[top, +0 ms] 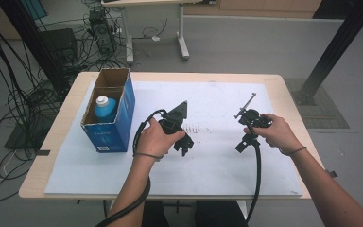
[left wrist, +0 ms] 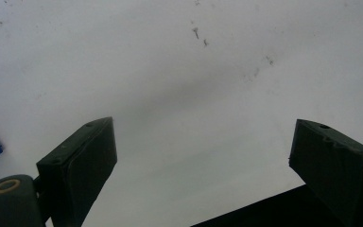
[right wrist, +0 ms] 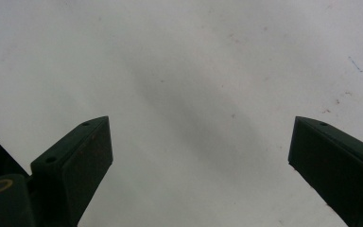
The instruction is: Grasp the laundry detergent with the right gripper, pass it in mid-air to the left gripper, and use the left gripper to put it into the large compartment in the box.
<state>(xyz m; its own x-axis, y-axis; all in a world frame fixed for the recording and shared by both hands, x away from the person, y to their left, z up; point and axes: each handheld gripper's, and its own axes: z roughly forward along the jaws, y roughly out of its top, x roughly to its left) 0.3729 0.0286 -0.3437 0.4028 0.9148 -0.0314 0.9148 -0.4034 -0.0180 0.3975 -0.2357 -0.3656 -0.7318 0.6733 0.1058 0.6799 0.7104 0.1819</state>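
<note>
From the high view, the left tool (top: 183, 145) and right tool (top: 242, 144) hover over the white sheet (top: 217, 165) on the table (top: 52, 142), well apart from the blue cardboard box (top: 116, 127) at the left, where a blue bottle (top: 105, 109) stands inside. In the left gripper view the left tool (left wrist: 203, 151) gapes wide and holds nothing, bare sheet (left wrist: 194, 94) between its jaws. In the right gripper view the right tool (right wrist: 201, 151) is spread just as wide and holds nothing above the sheet.

Both forearms come in from below, each hand wrapped around its tool. The left gripper (top: 185, 145) points down, its fingers (left wrist: 82, 161) spread wide with nothing between them. The right gripper (top: 242, 144) is likewise tipped downward, its fingers (right wrist: 78, 161) standing wide apart and bare, well apart from the left one.
</note>
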